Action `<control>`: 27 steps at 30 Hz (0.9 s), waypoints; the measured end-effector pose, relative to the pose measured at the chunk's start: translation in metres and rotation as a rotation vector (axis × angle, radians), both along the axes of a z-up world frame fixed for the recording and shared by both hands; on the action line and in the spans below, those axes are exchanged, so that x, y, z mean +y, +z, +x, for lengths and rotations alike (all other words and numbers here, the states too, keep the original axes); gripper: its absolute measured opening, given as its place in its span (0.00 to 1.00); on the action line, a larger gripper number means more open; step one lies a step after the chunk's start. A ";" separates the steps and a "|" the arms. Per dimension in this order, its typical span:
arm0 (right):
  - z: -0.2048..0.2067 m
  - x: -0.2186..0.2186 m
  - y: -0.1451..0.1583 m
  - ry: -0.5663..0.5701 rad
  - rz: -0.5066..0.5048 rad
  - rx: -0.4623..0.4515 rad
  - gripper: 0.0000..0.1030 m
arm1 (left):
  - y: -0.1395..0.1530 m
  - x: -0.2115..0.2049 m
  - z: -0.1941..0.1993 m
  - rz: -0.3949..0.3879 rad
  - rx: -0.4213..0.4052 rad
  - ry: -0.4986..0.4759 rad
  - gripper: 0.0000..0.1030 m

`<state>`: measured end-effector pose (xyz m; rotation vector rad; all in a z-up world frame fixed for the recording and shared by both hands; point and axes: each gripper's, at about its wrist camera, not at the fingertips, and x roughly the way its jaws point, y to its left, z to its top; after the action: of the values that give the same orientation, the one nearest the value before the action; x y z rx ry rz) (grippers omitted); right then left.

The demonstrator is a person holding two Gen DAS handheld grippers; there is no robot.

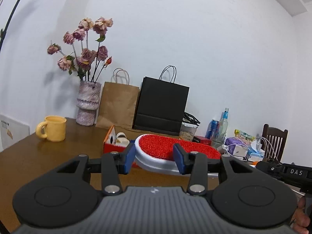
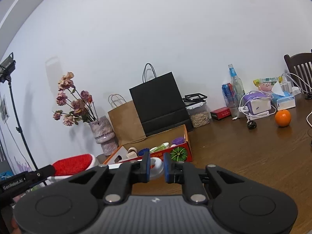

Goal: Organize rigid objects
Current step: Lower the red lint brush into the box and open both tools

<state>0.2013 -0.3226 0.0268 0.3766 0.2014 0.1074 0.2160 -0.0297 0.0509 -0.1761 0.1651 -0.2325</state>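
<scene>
While both my grippers hold one brush over the brown wooden bench [image 2: 243, 156], I judge the sorting partly done. My left gripper [image 1: 154, 159] is clamped across the white plastic brush with red bristles [image 1: 167, 146]; my right gripper [image 2: 157, 167], nearly closed, pinches its white handle end [image 2: 157, 168]. Just beyond, the open orange cardboard box [image 2: 181, 153] already holds tape rolls and small items. Farther right, an orange [image 2: 282, 118] and clutter remain.

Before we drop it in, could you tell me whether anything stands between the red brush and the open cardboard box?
Nothing visible does. The red brush, held by the left gripper and right gripper, hangs just before the cardboard box; only its front wall and the small items inside need minding.
</scene>
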 end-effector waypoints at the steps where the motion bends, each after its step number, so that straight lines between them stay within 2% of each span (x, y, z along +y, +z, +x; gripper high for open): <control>1: 0.008 0.000 0.000 0.000 0.000 0.005 0.14 | 0.002 -0.001 0.007 0.007 -0.009 0.000 0.42; 8: 0.088 -0.007 0.010 0.028 0.028 -0.003 0.14 | 0.032 -0.009 0.091 0.055 -0.060 -0.007 0.42; 15: 0.196 -0.007 0.020 0.042 0.039 0.010 0.14 | 0.046 -0.013 0.200 0.050 -0.040 0.017 0.42; 21: 0.272 -0.002 0.000 0.031 0.042 0.084 0.14 | 0.029 -0.009 0.298 0.039 0.073 0.001 0.41; 24: 0.302 0.003 -0.015 0.033 0.019 0.127 0.14 | 0.009 -0.004 0.339 0.017 0.149 0.000 0.41; 27: 0.327 0.009 -0.032 0.034 -0.008 0.169 0.14 | -0.015 -0.004 0.368 0.034 0.212 0.015 0.41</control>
<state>0.5287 -0.3139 -0.0052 0.3741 0.3749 0.1085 0.5838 -0.0339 0.0358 -0.1685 0.3780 -0.1957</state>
